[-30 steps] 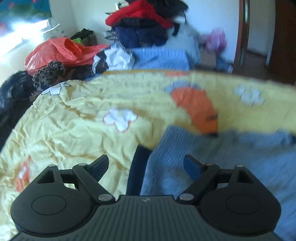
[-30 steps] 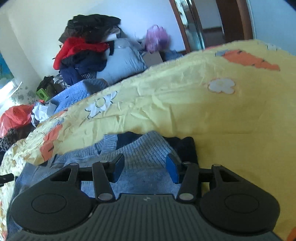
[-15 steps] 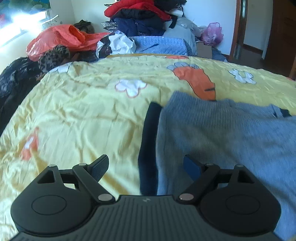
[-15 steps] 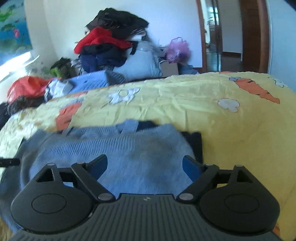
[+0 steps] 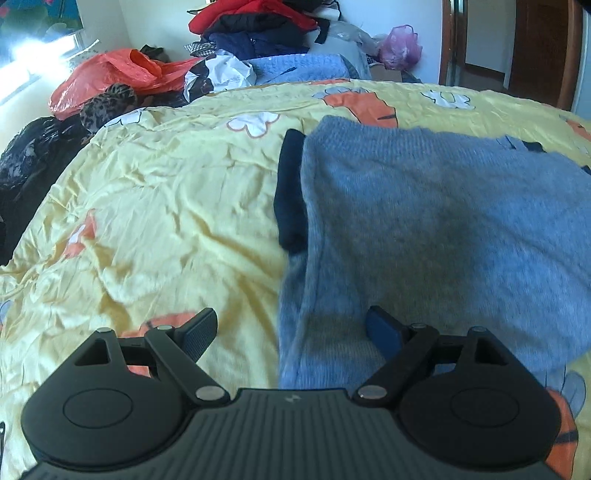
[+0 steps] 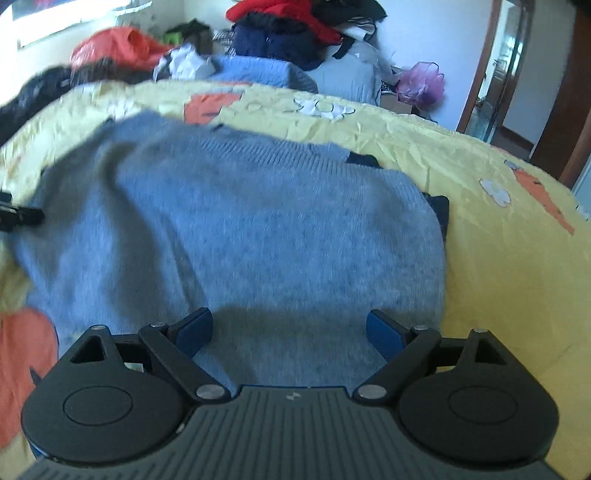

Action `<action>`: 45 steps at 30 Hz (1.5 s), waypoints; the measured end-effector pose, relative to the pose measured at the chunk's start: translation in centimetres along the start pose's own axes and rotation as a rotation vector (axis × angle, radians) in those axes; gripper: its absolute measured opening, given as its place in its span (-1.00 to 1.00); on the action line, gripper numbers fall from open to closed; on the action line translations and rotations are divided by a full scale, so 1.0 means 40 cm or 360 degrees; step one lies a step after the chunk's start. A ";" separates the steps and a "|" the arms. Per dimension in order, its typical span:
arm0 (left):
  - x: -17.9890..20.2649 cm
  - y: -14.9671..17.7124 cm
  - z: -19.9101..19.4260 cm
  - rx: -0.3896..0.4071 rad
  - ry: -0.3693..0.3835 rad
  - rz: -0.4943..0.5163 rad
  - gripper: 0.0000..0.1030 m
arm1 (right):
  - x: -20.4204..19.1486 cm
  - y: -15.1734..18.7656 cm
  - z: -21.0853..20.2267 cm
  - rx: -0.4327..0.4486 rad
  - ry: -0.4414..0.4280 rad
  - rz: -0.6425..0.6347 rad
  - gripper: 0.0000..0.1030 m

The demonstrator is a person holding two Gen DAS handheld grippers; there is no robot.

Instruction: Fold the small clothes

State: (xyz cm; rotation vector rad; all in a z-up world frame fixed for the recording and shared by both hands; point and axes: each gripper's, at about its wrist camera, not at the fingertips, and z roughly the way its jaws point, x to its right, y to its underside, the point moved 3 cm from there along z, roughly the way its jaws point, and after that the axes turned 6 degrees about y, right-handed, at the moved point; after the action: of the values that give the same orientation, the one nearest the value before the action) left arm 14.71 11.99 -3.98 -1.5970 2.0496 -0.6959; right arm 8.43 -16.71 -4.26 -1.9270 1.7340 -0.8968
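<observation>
- The blue knit sweater (image 5: pixel 436 206) lies spread on the yellow carrot-print bedspread (image 5: pixel 155 206), with dark navy trim (image 5: pixel 290 192) showing along its left edge and again at its right edge in the right wrist view (image 6: pixel 439 214).
- A second ago the right gripper (image 6: pixel 290 328) had its fingers fairly close together low over the knit; now they stand wide apart with nothing between them, so it appears to have let the cloth go.
- The left gripper (image 5: pixel 291 330) has fingers spread and empty, as in the earlier views. Both cameras have drawn back, and far more of the sweater shows than a second ago.
- The near part looks doubled over, with a soft ridge (image 6: pixel 155 192) on its left half, though blur keeps this uncertain.
- My reading: one fold has just been laid, and smoothing or a fresh grip at an edge comes next.
- Piled clothes (image 5: pixel 255 26) sit beyond the bed.
</observation>
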 end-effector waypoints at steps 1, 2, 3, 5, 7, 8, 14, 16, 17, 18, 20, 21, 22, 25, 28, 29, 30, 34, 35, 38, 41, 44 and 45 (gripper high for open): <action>0.000 0.005 -0.004 -0.0001 0.0003 -0.0003 0.71 | -0.005 -0.003 -0.012 0.0023 0.0017 0.0001 0.77; 0.000 0.010 -0.008 -0.0001 0.0006 -0.0007 0.71 | -0.010 -0.010 -0.024 0.0055 0.0024 0.0017 0.77; 0.000 0.015 -0.011 -0.0002 0.0008 -0.0010 0.71 | -0.015 -0.018 -0.035 0.0086 0.0009 0.0041 0.77; 0.000 0.025 -0.015 -0.0005 0.0009 -0.0020 0.71 | -0.025 -0.031 -0.045 0.0127 -0.0044 0.0085 0.78; -0.004 0.035 -0.020 -0.0006 0.0019 -0.0035 0.71 | -0.042 -0.038 -0.041 0.0128 -0.0070 0.0079 0.81; -0.006 0.039 -0.021 -0.0005 0.0021 -0.0038 0.72 | -0.051 -0.036 -0.033 0.0107 -0.0068 0.0063 0.81; -0.012 0.050 -0.036 0.0003 0.0031 -0.0037 0.72 | -0.081 -0.001 -0.025 0.0032 -0.0047 0.0031 0.78; -0.013 0.051 -0.038 0.0005 0.0028 -0.0043 0.72 | -0.084 -0.016 -0.043 0.0077 -0.0069 0.0078 0.78; -0.013 0.051 -0.042 0.0008 0.0028 -0.0048 0.72 | -0.086 -0.023 -0.048 0.0095 -0.0081 0.0093 0.78; -0.013 0.051 -0.047 0.0012 0.0028 -0.0053 0.72 | -0.089 -0.030 -0.050 0.0104 -0.0088 0.0101 0.79; -0.014 0.049 -0.057 0.0024 0.0029 -0.0065 0.72 | -0.097 -0.036 -0.042 0.0096 -0.0095 0.0102 0.80; -0.015 0.048 -0.062 0.0031 0.0029 -0.0068 0.72 | -0.104 -0.034 -0.034 0.0076 -0.0098 0.0098 0.80; -0.016 0.047 -0.066 0.0034 0.0025 -0.0061 0.72 | -0.108 -0.030 -0.026 0.0054 -0.0099 0.0087 0.80; -0.023 0.046 -0.063 0.0005 0.0008 -0.0019 0.72 | -0.133 -0.005 -0.008 -0.0039 -0.0093 -0.0001 0.77; -0.045 0.038 -0.069 0.0008 0.0063 -0.0042 0.72 | -0.155 -0.003 -0.045 0.0046 -0.0034 -0.0061 0.76; -0.052 0.032 -0.070 0.0012 0.0062 -0.0057 0.72 | -0.165 -0.008 -0.060 0.0087 -0.0032 -0.0079 0.76; -0.057 0.023 -0.073 0.0021 0.0061 -0.0072 0.72 | -0.176 -0.016 -0.076 0.0132 -0.0033 -0.0092 0.76; -0.065 -0.007 -0.082 0.0055 0.0040 -0.0108 0.72 | -0.209 -0.048 -0.106 0.0239 -0.0050 -0.0098 0.76; -0.064 -0.014 -0.082 0.0060 0.0044 -0.0116 0.72 | -0.213 -0.055 -0.109 0.0249 -0.0059 -0.0087 0.76; -0.064 -0.032 -0.078 0.0064 0.0043 -0.0126 0.72 | -0.227 -0.068 -0.116 0.0257 -0.0102 -0.0045 0.75; -0.063 -0.049 -0.069 0.0066 0.0042 -0.0129 0.72 | -0.253 -0.070 -0.128 0.0284 -0.0151 -0.0068 0.75; -0.061 -0.064 -0.056 0.0055 0.0051 -0.0134 0.72 | -0.287 -0.067 -0.141 0.0312 -0.0160 -0.0116 0.75; -0.061 -0.069 -0.051 0.0051 0.0054 -0.0139 0.72 | -0.297 -0.066 -0.144 0.0317 -0.0164 -0.0129 0.75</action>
State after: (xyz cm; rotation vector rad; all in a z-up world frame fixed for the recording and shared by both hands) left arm 16.06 14.05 -0.56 -1.6757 1.9925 -0.7880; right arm 6.06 -3.93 -0.69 -1.8881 1.4593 -0.9433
